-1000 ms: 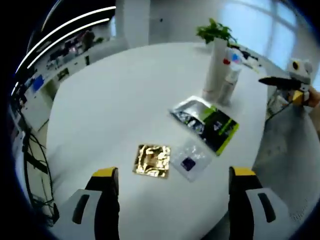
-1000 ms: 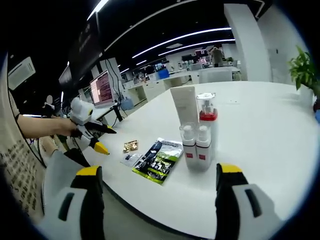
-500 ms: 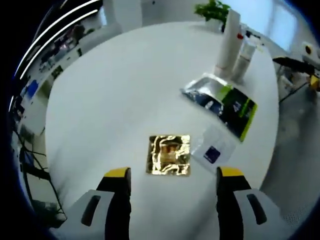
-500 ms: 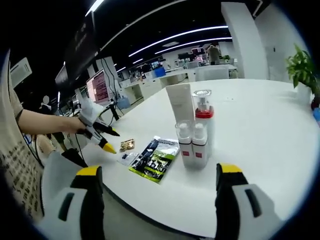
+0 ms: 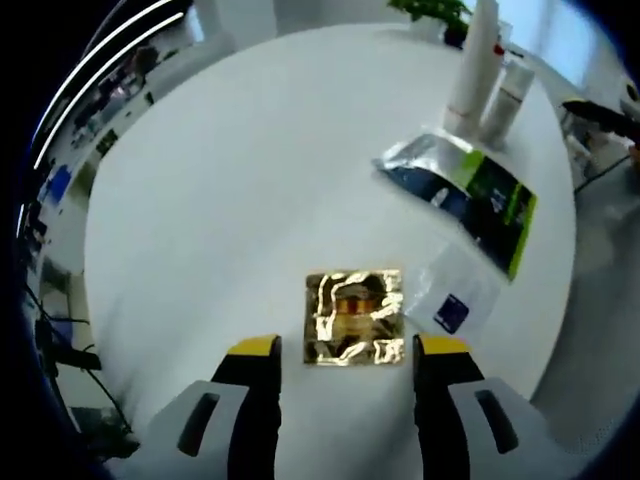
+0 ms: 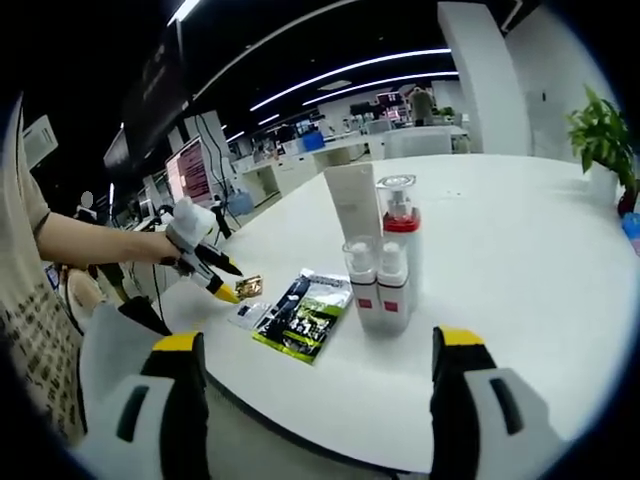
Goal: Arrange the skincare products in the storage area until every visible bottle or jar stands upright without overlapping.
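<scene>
Left gripper view has the left gripper (image 5: 346, 352) wide open and holding nothing, jaws flanking the gold sachet (image 5: 354, 317) near the white desk's (image 5: 230, 180) edge, while the right gripper (image 6: 317, 355), equally spread and empty, faces the upright bottles (image 6: 380, 260) beside the green pouch (image 6: 303, 315).

1. Open-plan office: long ceiling light strips (image 6: 340, 75) are running across a dark ceiling.
2. Rows of desks (image 6: 300, 165) are stretching back, with a lit monitor (image 6: 183, 172) glowing at left.
3. A large round white table (image 6: 520, 260) is sitting in front, like a meeting table.
4. A potted plant (image 6: 600, 135) is standing at the table's far edge.
</scene>
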The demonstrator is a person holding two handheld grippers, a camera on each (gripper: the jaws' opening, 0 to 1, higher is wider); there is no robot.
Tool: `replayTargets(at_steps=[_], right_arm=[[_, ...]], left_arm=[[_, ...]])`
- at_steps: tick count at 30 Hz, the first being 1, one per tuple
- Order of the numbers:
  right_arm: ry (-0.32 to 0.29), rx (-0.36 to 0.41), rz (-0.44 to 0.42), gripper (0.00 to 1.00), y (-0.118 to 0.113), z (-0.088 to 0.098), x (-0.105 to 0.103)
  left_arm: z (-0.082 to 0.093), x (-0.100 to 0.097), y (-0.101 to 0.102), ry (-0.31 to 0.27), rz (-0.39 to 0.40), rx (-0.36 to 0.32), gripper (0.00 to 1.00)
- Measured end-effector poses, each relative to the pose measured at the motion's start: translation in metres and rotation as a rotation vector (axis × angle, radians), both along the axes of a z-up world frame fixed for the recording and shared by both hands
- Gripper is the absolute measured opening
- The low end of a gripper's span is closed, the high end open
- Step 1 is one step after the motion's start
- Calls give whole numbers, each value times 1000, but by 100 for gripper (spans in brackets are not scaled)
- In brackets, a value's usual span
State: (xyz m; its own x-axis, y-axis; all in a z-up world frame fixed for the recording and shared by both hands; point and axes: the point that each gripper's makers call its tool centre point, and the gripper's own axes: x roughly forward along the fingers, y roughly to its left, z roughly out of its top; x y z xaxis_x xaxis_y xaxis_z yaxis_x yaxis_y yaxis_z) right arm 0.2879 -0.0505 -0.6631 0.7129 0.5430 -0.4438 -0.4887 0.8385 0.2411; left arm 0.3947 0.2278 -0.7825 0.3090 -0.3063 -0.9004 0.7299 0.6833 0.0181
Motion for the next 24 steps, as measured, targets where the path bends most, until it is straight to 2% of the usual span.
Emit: replayTargets(at_steps=[10,15,20,24], right_arm=[[8,-6,-6,94,0,-1,0],[12,-9,-5,94,-1,-2,0],[15,-11,-4,94,-2,-3,0],[14,-11,-5,94,-2,-3,0]], left_arm=[[1,-2,-1,23,34,-11,39],[2,-2,-1,30,42,-10,38],[5,-1,-1,39,83,-27,37],[15,4,-2,31,127,-51,36]])
